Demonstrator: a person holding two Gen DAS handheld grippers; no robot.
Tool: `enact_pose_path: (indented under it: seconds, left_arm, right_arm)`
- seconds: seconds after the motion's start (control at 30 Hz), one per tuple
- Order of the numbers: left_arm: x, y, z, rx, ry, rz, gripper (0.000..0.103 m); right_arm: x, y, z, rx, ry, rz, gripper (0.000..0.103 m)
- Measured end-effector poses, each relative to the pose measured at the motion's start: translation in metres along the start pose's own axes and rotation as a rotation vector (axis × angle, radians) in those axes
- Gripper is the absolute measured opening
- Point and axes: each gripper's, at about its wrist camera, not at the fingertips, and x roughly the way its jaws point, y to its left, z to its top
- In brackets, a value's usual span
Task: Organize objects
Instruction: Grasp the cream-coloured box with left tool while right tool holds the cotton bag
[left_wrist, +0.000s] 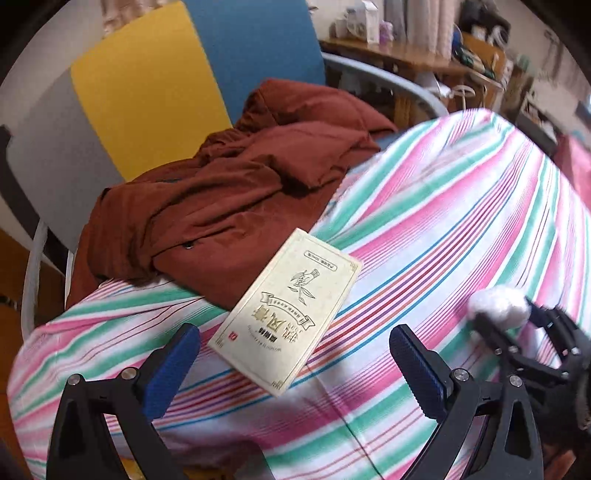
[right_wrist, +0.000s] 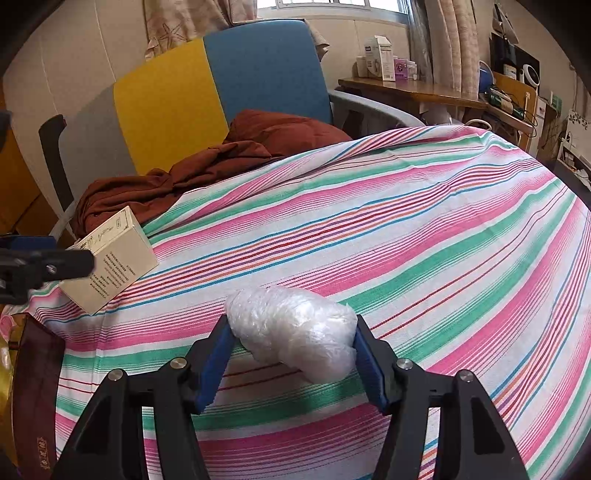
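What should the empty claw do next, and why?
Probably ease the left gripper down around the box: its jaws are open, the box lies just ahead on the striped cloth, and the right gripper already holds the plastic bundle.

One cream box (left_wrist: 286, 312); one plastic-wrapped bundle (right_wrist: 295, 328); one rust-brown garment (left_wrist: 221, 195); one striped cloth (right_wrist: 406, 221).

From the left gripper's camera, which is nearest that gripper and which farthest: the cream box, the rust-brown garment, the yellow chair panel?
1. Cream printed cardboard box, just ahead between the open fingers.
2. Rust-brown crumpled garment, behind the box.
3. Yellow chair-back panel, upper left, farthest.
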Motion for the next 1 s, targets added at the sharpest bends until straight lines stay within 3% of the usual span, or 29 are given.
enact_pose_path:
  seconds: [0.3,0.37,0.5,0.57,0.7,0.9,0.93,0.97,1.0]
  left_arm:
    - [0.024,-0.018,0.004,0.158,0.053,0.081,0.103]
    - [0.022,-0.020,0.003,0.160,0.048,0.058,0.103]
    - [0.008,-0.032,-0.001,0.188,0.049,-0.082,0.103]
    - [0.000,-0.038,-0.002,0.210,0.033,-0.101,0.102]
    - [-0.005,-0.032,0.007,0.169,-0.030,-0.037,0.103]
    - [0.021,-0.029,0.012,0.130,0.025,0.006,0.102]
    - [0.023,-0.030,0.012,0.114,0.016,-0.016,0.088]
    - [0.025,-0.030,0.012,0.088,0.017,-0.055,0.065]
    - [0.028,-0.030,0.012,0.053,0.035,-0.082,0.058]
  right_arm:
    - [0.001,-0.001,-0.002,0.001,-0.006,-0.001,0.063]
    - [0.001,-0.001,-0.002,0.003,-0.008,-0.002,0.063]
    - [0.001,-0.002,-0.002,0.011,-0.012,0.002,0.063]
    - [0.001,-0.004,-0.002,0.019,-0.014,0.006,0.063]
    - [0.001,-0.006,-0.002,0.031,-0.019,0.010,0.063]
    - [0.002,-0.005,-0.002,0.033,-0.023,0.008,0.063]
    - [0.002,-0.006,-0.002,0.034,-0.023,0.009,0.063]
    - [0.002,-0.006,-0.002,0.035,-0.025,0.009,0.063]
    - [0.002,-0.006,-0.002,0.036,-0.025,0.010,0.063]
